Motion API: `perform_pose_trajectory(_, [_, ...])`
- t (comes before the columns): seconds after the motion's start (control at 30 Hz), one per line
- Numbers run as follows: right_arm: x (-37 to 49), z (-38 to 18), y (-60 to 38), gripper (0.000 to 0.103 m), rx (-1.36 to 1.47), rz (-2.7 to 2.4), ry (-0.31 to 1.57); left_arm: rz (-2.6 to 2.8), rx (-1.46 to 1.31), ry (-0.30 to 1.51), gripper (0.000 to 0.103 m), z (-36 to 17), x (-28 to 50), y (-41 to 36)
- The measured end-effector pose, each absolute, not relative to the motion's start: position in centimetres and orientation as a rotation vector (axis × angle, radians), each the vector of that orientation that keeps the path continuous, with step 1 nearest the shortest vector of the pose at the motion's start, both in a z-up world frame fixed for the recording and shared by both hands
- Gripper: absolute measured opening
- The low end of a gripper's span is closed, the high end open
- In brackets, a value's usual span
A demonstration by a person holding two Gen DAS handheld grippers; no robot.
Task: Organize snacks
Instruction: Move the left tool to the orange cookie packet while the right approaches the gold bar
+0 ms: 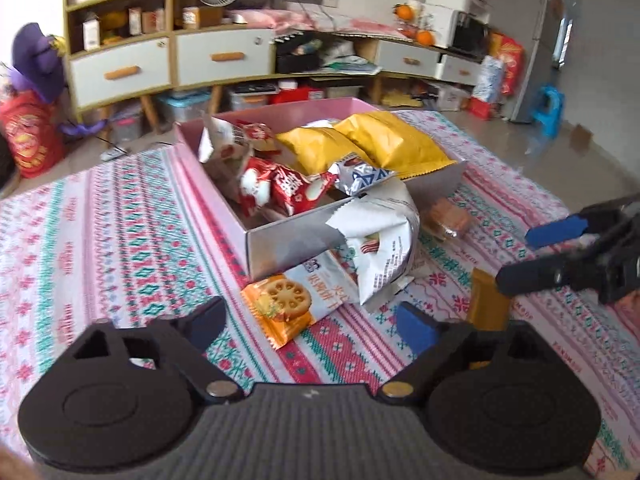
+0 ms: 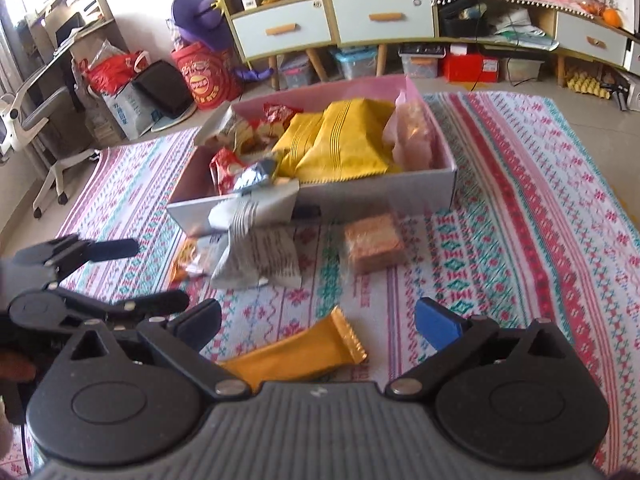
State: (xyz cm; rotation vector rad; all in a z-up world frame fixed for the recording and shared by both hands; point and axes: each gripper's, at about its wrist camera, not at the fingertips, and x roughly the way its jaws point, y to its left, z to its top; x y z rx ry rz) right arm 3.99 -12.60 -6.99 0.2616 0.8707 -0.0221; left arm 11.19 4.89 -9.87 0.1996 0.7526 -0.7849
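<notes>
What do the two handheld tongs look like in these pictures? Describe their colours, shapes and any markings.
Both tongs are black. The left tongs and right tongs each have two angular linkage arms pivoting on silver rivets, round disc-shaped housings at either side, and a grey ribbed body between them. Each fingertip carries a flat blue pad. No cables or sleeves are visible.

The left hand-held gripper (image 1: 310,326), black with blue pads on its two fingers, points forward and downward, its jaws spread wide with nothing pressed between the pads. The right hand-held gripper (image 2: 318,324), of the same black build with blue-padded fingers, tilts down likewise, jaws equally wide and gripping nothing. Each shows in the other's view, near one another, side by side and apart.
</notes>
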Motion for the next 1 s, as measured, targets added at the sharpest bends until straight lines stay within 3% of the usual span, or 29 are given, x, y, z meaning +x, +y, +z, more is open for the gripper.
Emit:
perform_pose_trajectory(0.23, [4.4, -7.9, -11.7, 0.103, 0.209, -0.028, 0.891, -0.876, 0.226, 0.772, 0.079, -10.4, 12.5, 3.8])
perform_pose_trajectory(1.0, [4.8, -10.1, -10.8, 0.099, -0.045, -0.012, 0.922, -1.035, 0.407, 0.848, 0.078, -10.7, 11.9, 1.4])
